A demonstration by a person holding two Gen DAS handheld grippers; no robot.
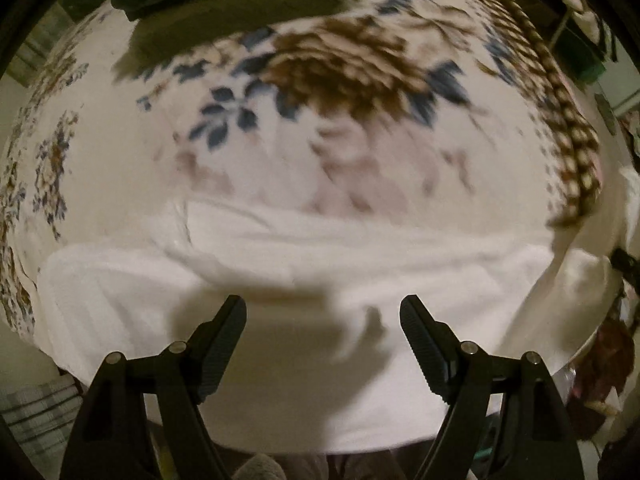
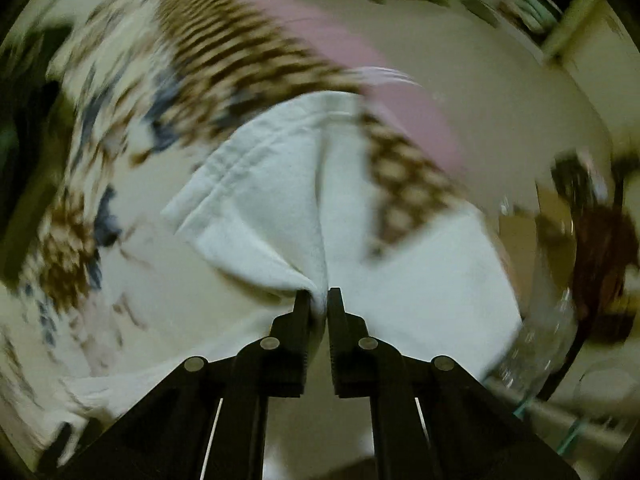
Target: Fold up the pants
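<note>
A floral bedspread [image 1: 360, 80], cream with brown and blue blooms and a brown checked border, covers the whole surface in both views. On its near part lie the white pants [image 1: 320, 248], spread flat across the width of the left wrist view, with creases running left to right and one edge reaching the near rim of the surface. In the right wrist view the same pants [image 2: 260, 200] rise in a peaked fold, a stitched hem visible on the left side of the lifted cloth, and a strip of pink fabric [image 2: 360, 64] lies on the far right beyond the checked border.

The left gripper [image 1: 323, 312] hovers above the near part of the pants with its jaws spread wide and nothing between them. The right gripper [image 2: 319, 298] has its jaws nearly closed, pinching a ridge of the white cloth.

Judging from this, a fold is in hand: the right side carries a pinched edge while the left is free. The next move likely calls for the left gripper to take a matching edge, so that the cloth travels level and does not bunch.
</note>
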